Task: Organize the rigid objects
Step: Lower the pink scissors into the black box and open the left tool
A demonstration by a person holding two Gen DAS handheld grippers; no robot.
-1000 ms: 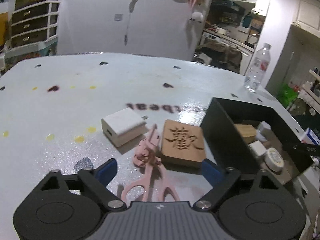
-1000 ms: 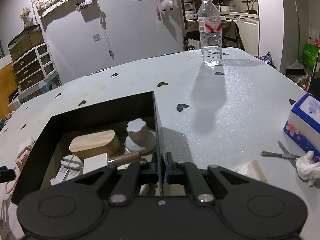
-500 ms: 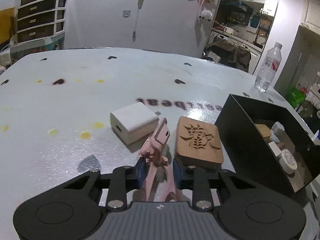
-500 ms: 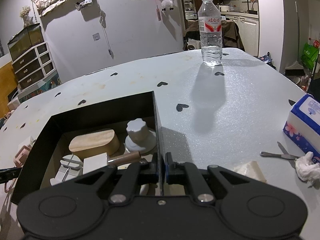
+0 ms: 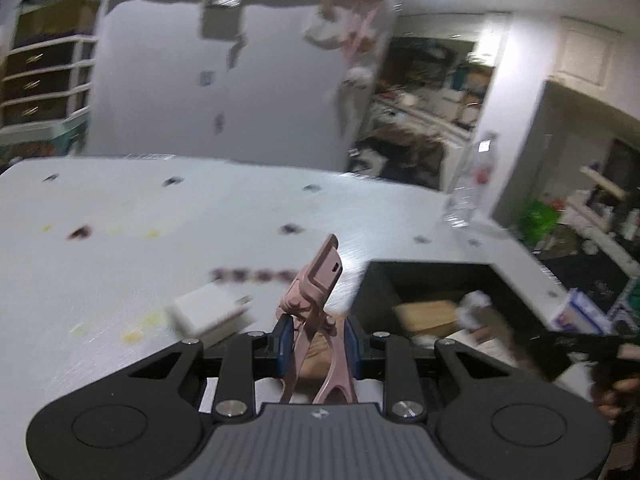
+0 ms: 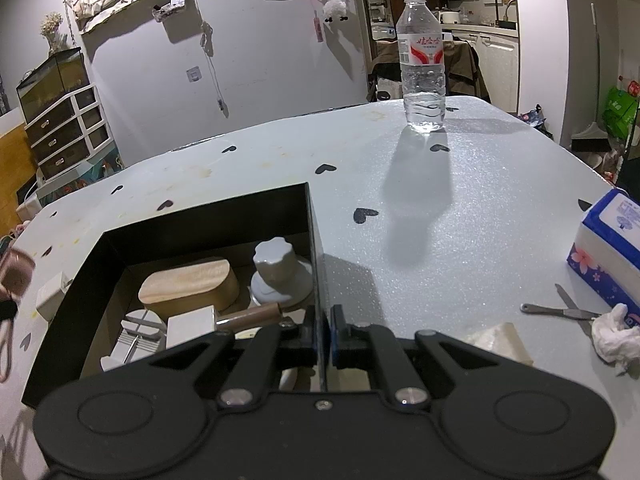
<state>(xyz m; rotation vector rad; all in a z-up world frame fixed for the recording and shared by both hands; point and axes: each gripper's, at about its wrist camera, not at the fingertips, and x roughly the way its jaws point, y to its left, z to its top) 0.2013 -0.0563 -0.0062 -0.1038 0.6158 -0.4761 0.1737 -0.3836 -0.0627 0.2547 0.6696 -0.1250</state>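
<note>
My left gripper is shut on the pink scissors and holds them lifted above the table, tip pointing up and forward. The scissors also show at the left edge of the right wrist view. The black box holds a wooden oval block, a white knob and other small items. My right gripper is shut on the box's right wall. A white charger lies on the table left of the scissors. The carved wooden block is mostly hidden behind the left gripper.
A water bottle stands at the far side of the table. A tissue box, a metal tool, crumpled tissue and a pale block lie right of the box. The table edge is near at right.
My left gripper closed on the pink scissors and lifted them off the table, moving up and toward the box. The right gripper stayed shut on the box wall.
</note>
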